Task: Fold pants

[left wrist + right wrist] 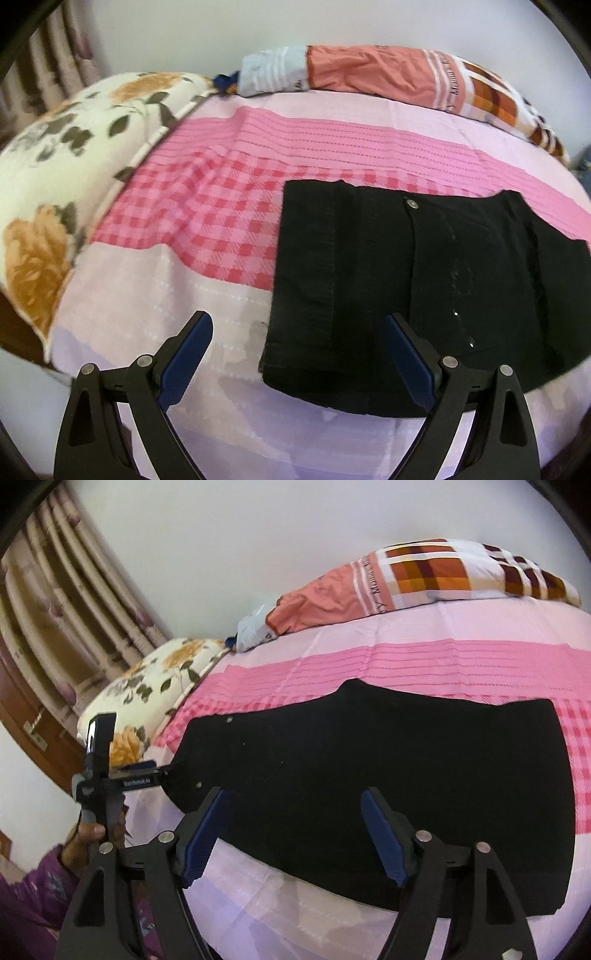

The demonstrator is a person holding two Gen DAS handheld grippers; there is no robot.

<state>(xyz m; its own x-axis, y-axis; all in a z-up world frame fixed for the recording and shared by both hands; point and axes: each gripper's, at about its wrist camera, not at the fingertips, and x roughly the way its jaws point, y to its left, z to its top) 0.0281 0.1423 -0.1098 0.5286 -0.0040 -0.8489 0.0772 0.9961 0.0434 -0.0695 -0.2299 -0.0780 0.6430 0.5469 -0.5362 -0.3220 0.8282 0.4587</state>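
Observation:
The black pants point(406, 280) lie folded flat on the pink bedspread point(221, 221), with a metal waist button point(410, 203) showing near the far edge. My left gripper point(299, 332) is open and empty, just above the pants' near left corner. In the right wrist view the pants point(388, 775) fill the middle as a wide black rectangle. My right gripper point(295, 808) is open and empty, over their near edge. The left gripper point(140, 775) shows at the pants' left end, held by a hand.
A floral pillow point(55, 184) lies at the left of the bed. An orange and checked folded quilt point(388, 74) lies along the far edge by the white wall. Curtains point(66, 609) and a wooden door hang at the left.

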